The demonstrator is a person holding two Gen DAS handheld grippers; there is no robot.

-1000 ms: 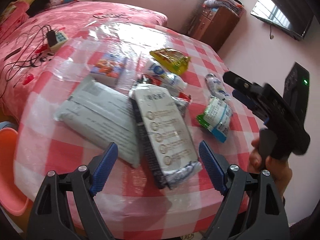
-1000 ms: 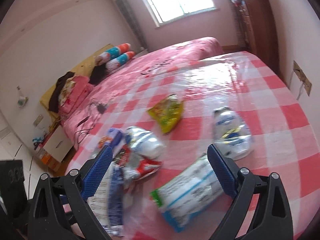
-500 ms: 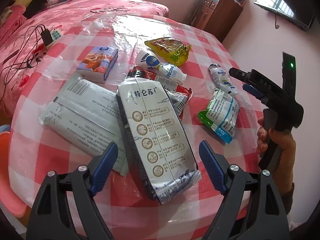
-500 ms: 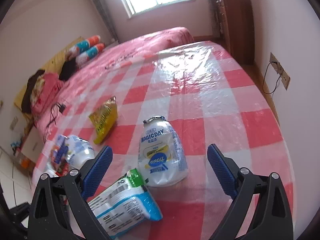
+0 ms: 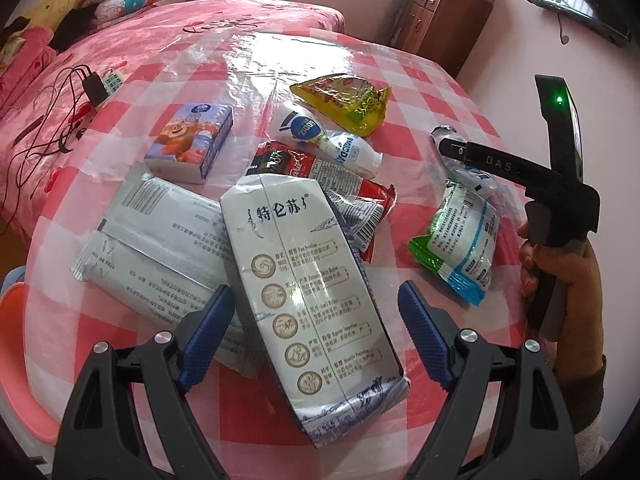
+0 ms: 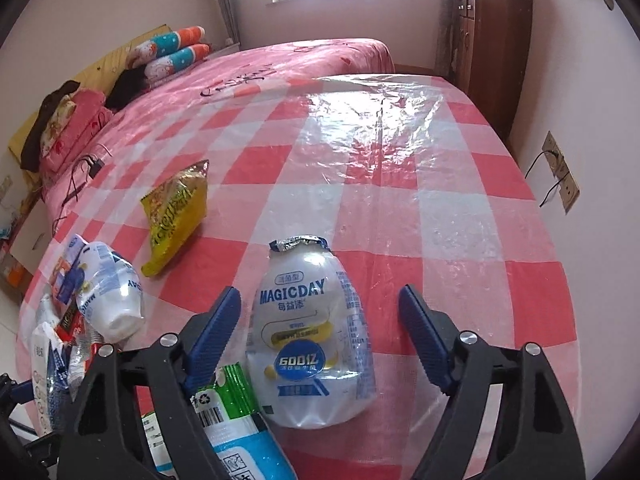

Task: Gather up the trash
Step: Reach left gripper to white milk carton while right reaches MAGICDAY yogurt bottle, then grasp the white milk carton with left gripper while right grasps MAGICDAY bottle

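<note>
Pink bedroom, round tabletop (image 5: 420, 80) in red-and-white check under clear plastic, a pink bed (image 6: 280, 64) behind it.

Trash lies scattered on the near half — two large silver-white milk bags (image 5: 312, 280), one red wrapper (image 5: 360, 196), one yellow snack bag (image 5: 348, 100), one green-and-blue packet (image 5: 460, 240), one small carton (image 5: 192, 140) and two crushed MAGICDAY bottles (image 6: 316, 336). The left tool (image 5: 312, 320) is open, its jaws either side of the top milk bag without touching. The right tool (image 6: 320, 320) is open too, straddling one bottle — apart from it. The tabletop's far half is bare; a wooden cabinet (image 6: 496, 40) stands past its far edge.
</note>
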